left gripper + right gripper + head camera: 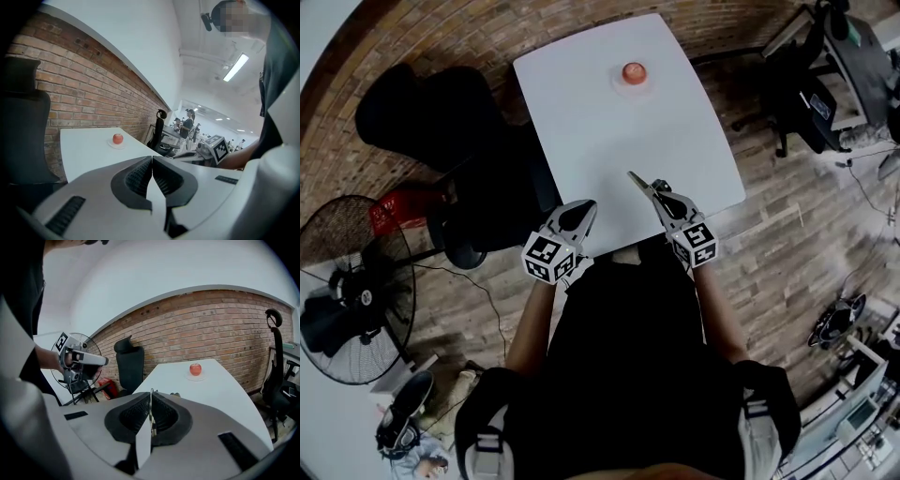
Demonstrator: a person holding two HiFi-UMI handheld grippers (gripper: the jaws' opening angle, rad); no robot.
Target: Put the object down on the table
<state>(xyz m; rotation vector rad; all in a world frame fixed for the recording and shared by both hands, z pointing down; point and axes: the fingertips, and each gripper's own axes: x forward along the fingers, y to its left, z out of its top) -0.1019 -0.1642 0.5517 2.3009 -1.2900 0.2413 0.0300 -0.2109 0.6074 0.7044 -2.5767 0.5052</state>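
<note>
My right gripper is over the near edge of the white table. It is shut on a thin metal object, which sticks out a little past the fingertips. My left gripper is shut with nothing between its jaws, and sits just off the table's near left corner. At the far end of the table a red apple rests on a small plate.
A black office chair stands left of the table, with a red crate and a floor fan beyond it. Another chair and desk are at the right. A brick wall runs behind the table. People stand far off.
</note>
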